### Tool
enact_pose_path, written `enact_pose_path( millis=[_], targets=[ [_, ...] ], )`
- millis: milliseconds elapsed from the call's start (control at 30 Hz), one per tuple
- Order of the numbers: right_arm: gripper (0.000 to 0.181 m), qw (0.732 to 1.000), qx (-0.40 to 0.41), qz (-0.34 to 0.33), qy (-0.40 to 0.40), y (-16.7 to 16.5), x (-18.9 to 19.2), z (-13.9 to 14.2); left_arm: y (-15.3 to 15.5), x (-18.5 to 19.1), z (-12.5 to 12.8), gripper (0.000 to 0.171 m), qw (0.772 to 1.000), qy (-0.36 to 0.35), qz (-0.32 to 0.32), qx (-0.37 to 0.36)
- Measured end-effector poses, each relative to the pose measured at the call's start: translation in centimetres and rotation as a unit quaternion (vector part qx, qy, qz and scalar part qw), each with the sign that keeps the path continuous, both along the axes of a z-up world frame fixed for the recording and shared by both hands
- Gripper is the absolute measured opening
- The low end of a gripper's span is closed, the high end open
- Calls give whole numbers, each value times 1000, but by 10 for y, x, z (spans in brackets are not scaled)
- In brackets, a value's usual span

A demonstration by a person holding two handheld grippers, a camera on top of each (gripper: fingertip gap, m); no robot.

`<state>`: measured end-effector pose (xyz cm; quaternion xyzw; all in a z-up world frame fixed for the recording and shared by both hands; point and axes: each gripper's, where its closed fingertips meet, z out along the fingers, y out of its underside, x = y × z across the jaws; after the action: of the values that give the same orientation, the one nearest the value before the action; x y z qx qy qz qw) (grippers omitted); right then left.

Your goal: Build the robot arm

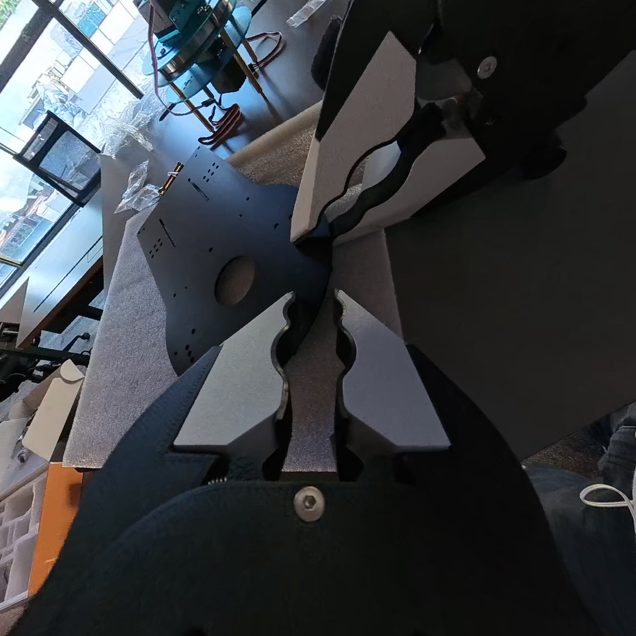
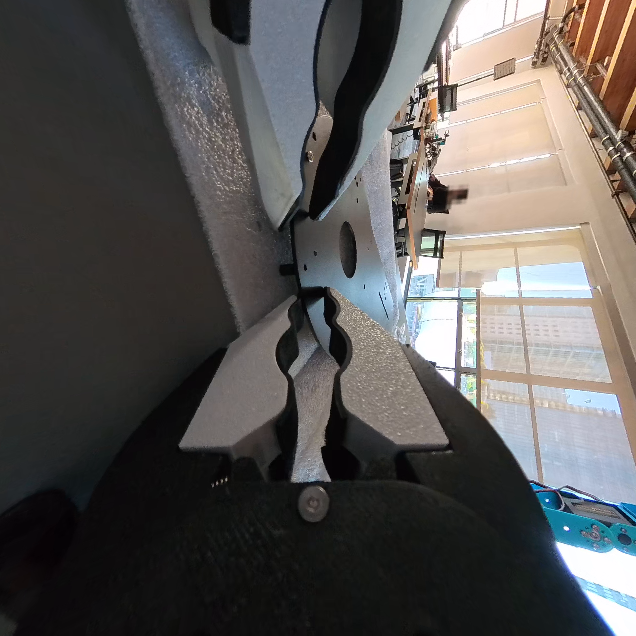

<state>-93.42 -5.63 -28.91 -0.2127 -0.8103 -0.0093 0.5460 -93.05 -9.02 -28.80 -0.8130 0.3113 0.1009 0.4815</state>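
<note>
A black metal plate (image 1: 213,241) with a round hole and several small holes lies over grey foam sheet (image 1: 130,344) on a dark table (image 1: 516,275). My left gripper (image 1: 316,294) is open, and its fingers straddle the plate's rounded edge, with foam showing between the edge and one finger. My right gripper (image 1: 318,239) grips the same edge a little farther along. In the right wrist view, my right gripper (image 2: 311,296) is shut on the plate (image 2: 323,254), which stands slightly off the foam (image 2: 213,137). The left gripper (image 2: 301,217) is just beyond it.
A teal round assembly (image 1: 203,44) on brass posts, with red servo cables, stands at the table's far end. Clear plastic bags (image 1: 137,186) and a brass standoff (image 1: 170,179) lie beside the plate. White boxes (image 1: 51,406) sit lower left. Teal servo parts (image 2: 585,530) are lower right. One gripper's finger ends stand about 4 cm off the other's. From either gripper's tips it is about 25 cm to the teal round assembly (image 1: 203,44).
</note>
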Motion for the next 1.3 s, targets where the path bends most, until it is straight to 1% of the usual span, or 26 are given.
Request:
enact_pose_path(
  millis=[200,367,533,900,1300],
  targets=[
    [11,1000,15,0,-21,1,1,-1,0,0,-1,16,1000,-2,0,-6],
    [12,998,22,-8,-50,4,3,-1,2,0,0,14,1000,-18,6,-9],
    [14,997,13,-10,-73,5,4,-2,2,1,0,13,1000,-22,8,-8],
    [16,994,-8,-16,-110,6,6,-2,3,1,2,11,1000,0,15,17],
    [20,990,-28,-24,-137,8,15,1,3,2,-1,11,1000,-3,12,1]
  ],
)
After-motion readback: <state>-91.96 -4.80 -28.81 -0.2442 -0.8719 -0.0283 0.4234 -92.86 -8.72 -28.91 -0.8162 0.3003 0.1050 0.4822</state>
